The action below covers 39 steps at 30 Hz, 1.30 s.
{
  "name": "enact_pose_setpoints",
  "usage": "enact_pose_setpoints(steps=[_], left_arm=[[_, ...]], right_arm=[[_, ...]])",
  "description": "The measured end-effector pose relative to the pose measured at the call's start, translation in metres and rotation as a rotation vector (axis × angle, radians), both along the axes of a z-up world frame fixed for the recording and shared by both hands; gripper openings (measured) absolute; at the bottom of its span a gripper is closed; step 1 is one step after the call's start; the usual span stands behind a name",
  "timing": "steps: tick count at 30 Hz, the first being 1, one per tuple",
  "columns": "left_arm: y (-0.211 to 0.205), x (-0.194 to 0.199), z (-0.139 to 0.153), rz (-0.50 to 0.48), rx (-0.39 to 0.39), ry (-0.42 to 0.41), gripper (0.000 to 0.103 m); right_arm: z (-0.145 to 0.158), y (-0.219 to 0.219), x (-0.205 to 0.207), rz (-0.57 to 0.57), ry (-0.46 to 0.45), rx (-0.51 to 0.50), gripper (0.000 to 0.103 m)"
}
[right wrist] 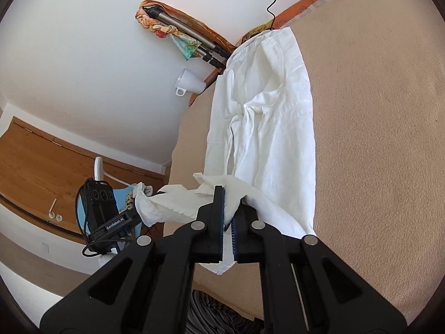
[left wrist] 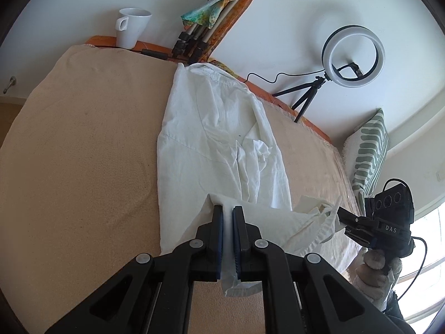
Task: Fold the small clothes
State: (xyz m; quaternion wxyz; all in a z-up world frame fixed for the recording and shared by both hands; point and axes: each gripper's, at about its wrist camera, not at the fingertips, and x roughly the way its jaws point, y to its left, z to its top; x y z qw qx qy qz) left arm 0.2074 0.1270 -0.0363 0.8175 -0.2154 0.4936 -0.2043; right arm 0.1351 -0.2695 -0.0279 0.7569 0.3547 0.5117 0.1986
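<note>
A white garment [left wrist: 219,139] lies lengthwise on the beige padded surface [left wrist: 83,153], folded into a long narrow strip. My left gripper [left wrist: 228,211] is shut on one corner of its near hem, and the cloth hangs between the pads. My right gripper [right wrist: 229,199] is shut on the other near corner of the white garment [right wrist: 264,128]. The hem stretches lifted between the two. In the left wrist view the right gripper [left wrist: 340,214] shows at the right edge with cloth in its tips. The left gripper [right wrist: 139,208] appears at the left of the right wrist view.
A white mug [left wrist: 132,27] stands at the far edge of the surface, beside a folded tripod wrapped in a colourful scarf [left wrist: 219,8]. A ring light on a small tripod [left wrist: 351,58] and a green-striped cushion [left wrist: 367,150] stand at the right. A wooden door [right wrist: 41,161] lies left.
</note>
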Motion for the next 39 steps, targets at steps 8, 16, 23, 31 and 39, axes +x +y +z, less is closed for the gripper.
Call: enact_pose_setpoints(steps=[8,16,23,31,39], left_arm=[[0.007,0.031,-0.009,0.056,0.05,-0.011,0.029],[0.031,0.033,0.005,0.126,0.07,-0.093,0.038],[0.017,0.019,-0.036,0.024,0.111,-0.037,0.041],[-0.012,0.022,-0.052,-0.057,0.17,-0.045,0.042],[-0.026,0.022,-0.053,-0.107,0.223,-0.074,0.02]], right_arm=[[-0.02,0.002,0.041,0.012,0.033,-0.047,0.008],[-0.005,-0.007,0.064,-0.007,-0.032,-0.069,0.046],[-0.018,-0.023,0.031,0.02,-0.035,-0.137,0.046],[-0.052,-0.014,0.005,0.11,-0.008,-0.217,0.046],[-0.042,0.015,0.015,0.194,-0.066,-0.314,0.04]])
